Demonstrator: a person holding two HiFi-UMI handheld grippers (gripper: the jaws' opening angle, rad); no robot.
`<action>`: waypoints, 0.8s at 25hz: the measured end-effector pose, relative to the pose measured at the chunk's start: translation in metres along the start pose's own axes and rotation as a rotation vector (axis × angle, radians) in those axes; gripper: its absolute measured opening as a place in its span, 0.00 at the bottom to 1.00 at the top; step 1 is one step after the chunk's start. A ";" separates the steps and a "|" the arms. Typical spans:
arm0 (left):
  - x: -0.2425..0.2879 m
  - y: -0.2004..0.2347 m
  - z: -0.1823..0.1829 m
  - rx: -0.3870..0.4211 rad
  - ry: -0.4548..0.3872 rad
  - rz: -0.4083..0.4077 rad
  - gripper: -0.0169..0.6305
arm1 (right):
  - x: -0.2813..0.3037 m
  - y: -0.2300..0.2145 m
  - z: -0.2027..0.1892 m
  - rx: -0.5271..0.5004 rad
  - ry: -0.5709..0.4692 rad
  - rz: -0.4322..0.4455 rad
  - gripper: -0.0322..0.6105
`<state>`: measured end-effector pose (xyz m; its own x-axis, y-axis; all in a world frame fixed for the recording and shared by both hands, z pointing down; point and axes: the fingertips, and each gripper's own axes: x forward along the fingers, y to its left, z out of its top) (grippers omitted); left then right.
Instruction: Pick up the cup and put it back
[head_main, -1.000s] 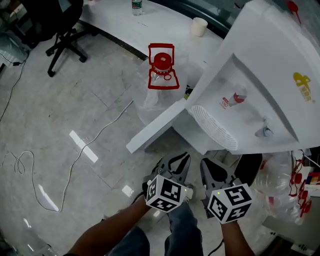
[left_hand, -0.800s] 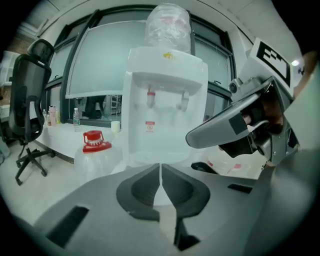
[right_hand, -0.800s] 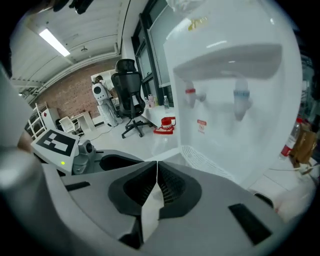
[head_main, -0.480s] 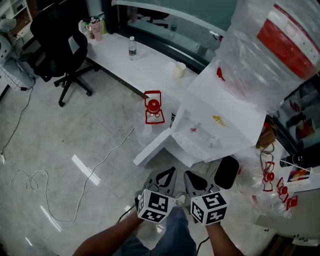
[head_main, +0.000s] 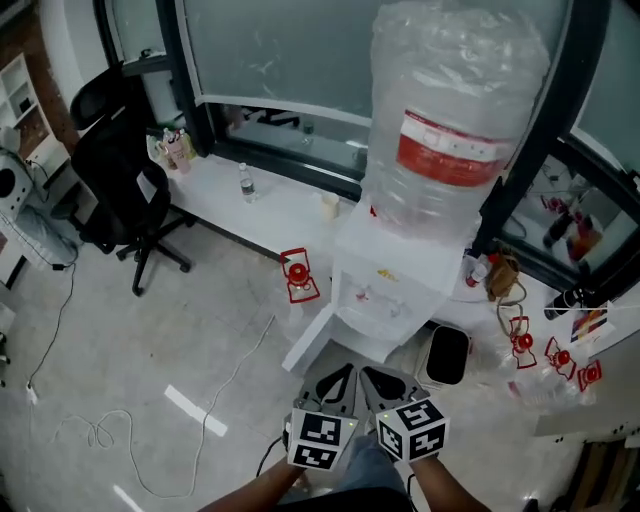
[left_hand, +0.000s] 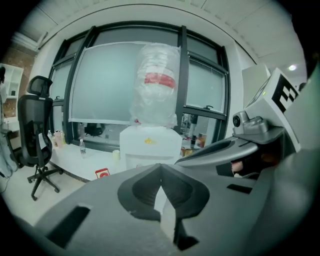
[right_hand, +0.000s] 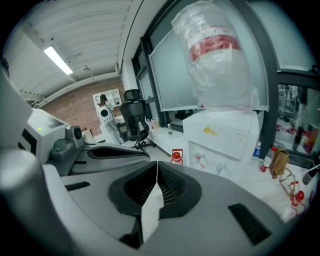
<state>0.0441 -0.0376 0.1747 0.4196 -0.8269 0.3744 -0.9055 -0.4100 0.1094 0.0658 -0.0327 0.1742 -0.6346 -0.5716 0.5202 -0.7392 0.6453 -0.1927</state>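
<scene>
The cup stands upright on the long white desk under the window, its long axis vertical and its mouth up: a small, pale cream, smooth-sided cylinder. It is well ahead of both pairs of fingers, to the left of their line, and nothing touches it. The left gripper has its dark ribbed pads pressed flat together with nothing between them. The right gripper is the same, fingers closed tip to tip and empty. Both are held low and side by side, close to the person's body. Straight ahead of the fingertips is a boxy white water dispenser, carrying a large clear water jug with a red label, wrapped in crinkled plastic film. The cup sits just left of the dispenser. Farther left on the desk stands a small clear bottle, and beyond it a black office chair on the glossy grey floor. A red-capped object is on the floor between the fingers and the cup.
</scene>
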 end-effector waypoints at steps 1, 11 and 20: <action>-0.006 0.000 0.006 0.008 0.000 0.003 0.04 | -0.007 0.004 0.006 0.015 -0.020 -0.005 0.08; -0.055 0.007 0.030 0.021 0.027 0.005 0.04 | -0.048 0.047 0.044 0.013 -0.140 -0.061 0.08; -0.069 0.001 0.058 0.051 -0.020 -0.050 0.04 | -0.060 0.063 0.055 0.013 -0.170 -0.083 0.08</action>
<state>0.0180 -0.0030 0.0959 0.4661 -0.8121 0.3512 -0.8791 -0.4699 0.0802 0.0448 0.0143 0.0854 -0.5991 -0.7009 0.3870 -0.7931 0.5859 -0.1666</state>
